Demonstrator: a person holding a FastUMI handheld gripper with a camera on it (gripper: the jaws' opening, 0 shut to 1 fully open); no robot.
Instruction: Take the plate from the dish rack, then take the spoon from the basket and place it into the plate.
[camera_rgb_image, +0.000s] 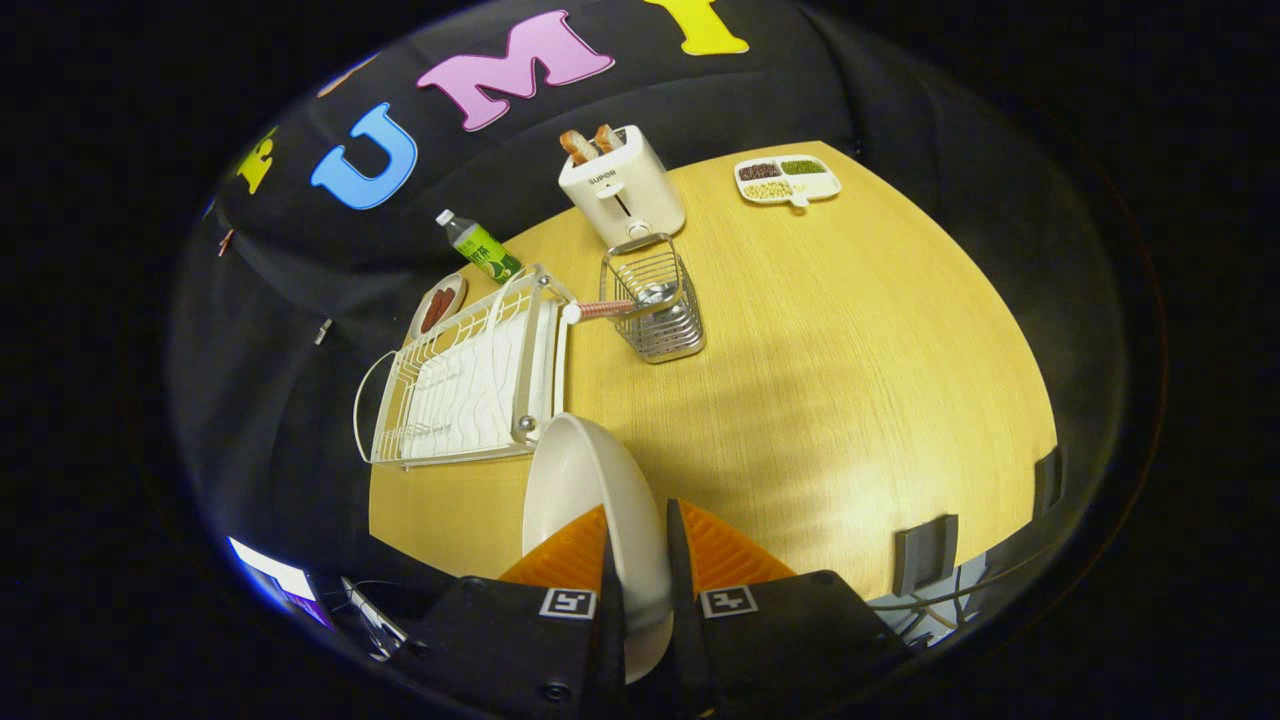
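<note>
Between tool (640, 560) fingers, plate (590, 500) gripped on edge; beyond, spoon (625, 305) in basket (665, 335)

Plate (590, 500) lower edge hidden between fingers (560, 560) of gripper (640, 560). Spoon (640, 300) bowl hidden inside basket (655, 310), centre of frame. Tray (788, 180) contents, upper right, too small to tell.

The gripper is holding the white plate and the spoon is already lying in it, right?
Not quite. The gripper does hold the white plate, pinched on edge between its fingers, but the spoon is not in it. The gripper view shows the spoon in the wire basket beyond the plate, its handle poking out toward the dish rack.
</note>
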